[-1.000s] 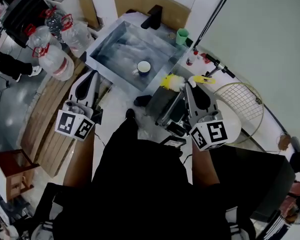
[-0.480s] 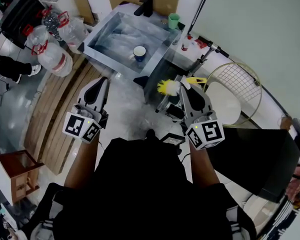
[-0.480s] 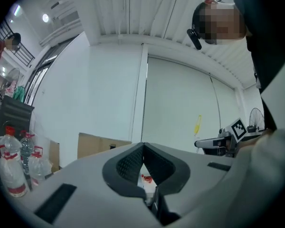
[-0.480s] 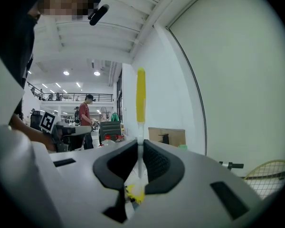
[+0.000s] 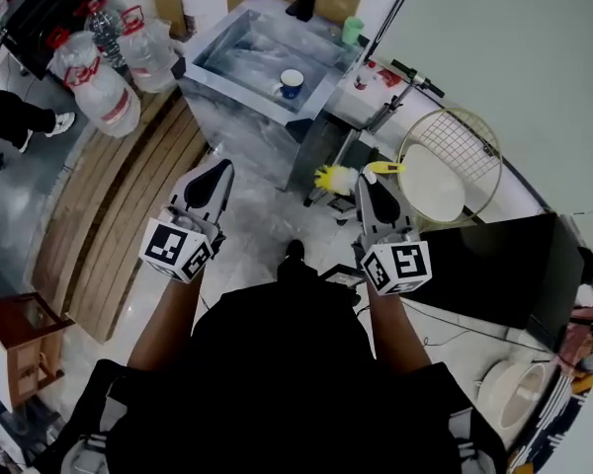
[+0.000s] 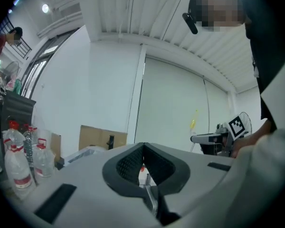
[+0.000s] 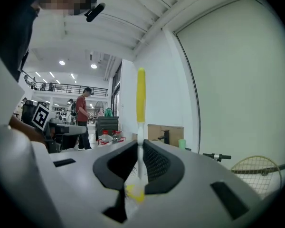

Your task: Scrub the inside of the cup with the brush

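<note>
A blue cup (image 5: 292, 82) with a white inside stands in the steel sink (image 5: 239, 39) at the top of the head view, far from both grippers. My right gripper (image 5: 369, 180) is shut on the brush (image 5: 334, 179), whose yellow bristles stick out to the left and yellow handle (image 5: 389, 168) to the right. In the right gripper view the brush handle (image 7: 140, 96) rises straight up between the pads of the right gripper (image 7: 139, 144). My left gripper (image 5: 220, 172) is held over the floor, well short of the sink. In its own view the left gripper (image 6: 142, 147) is shut with nothing between the jaws.
Large water bottles (image 5: 101, 95) stand left of the sink beside wooden planks (image 5: 109, 200). A black tap (image 5: 302, 0) and a green cup (image 5: 352, 30) sit at the sink's back. A round wire mesh (image 5: 453, 154) and a black box (image 5: 494, 270) lie to the right. A person (image 7: 81, 118) stands far off.
The sink and cup have slid up and away in the head view, so both grippers are farther from them. The brush stays in the right gripper.
</note>
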`<state>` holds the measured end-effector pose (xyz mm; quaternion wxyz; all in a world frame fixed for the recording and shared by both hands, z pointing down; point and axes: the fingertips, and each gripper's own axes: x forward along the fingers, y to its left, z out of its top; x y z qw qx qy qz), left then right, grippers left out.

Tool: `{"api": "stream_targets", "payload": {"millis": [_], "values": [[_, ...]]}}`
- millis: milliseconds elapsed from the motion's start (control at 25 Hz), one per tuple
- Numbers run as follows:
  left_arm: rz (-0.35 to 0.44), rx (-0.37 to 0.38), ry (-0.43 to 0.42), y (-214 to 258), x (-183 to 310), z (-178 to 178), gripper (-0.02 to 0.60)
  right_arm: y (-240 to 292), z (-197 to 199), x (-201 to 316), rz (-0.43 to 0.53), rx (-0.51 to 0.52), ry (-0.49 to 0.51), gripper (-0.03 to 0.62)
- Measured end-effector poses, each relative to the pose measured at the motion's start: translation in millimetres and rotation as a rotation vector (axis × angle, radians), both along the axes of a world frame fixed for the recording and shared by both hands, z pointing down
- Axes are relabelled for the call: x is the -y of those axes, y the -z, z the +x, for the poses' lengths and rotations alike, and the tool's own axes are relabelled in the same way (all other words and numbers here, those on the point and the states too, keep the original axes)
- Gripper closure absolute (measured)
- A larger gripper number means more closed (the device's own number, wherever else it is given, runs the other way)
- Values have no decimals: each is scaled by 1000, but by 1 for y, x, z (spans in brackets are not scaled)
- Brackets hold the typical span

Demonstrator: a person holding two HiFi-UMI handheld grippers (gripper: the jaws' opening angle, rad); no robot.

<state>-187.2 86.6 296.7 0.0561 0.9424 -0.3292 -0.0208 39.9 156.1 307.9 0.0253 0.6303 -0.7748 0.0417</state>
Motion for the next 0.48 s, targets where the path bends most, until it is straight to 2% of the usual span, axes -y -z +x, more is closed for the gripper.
{"api": "stream_targets", "payload": {"millis": [240, 360, 480], "values": [[-16, 22, 51, -25, -58, -66, 565, -7, -44, -76, -28, -37, -69, 546], [-39, 27, 60, -37, -88, -82, 565, -16, -52, -112, -60, -33, -97, 546], [-64, 22, 58, -45, -117, -85, 565, -20, -57, -139, -78, -18, -82, 546]]}}
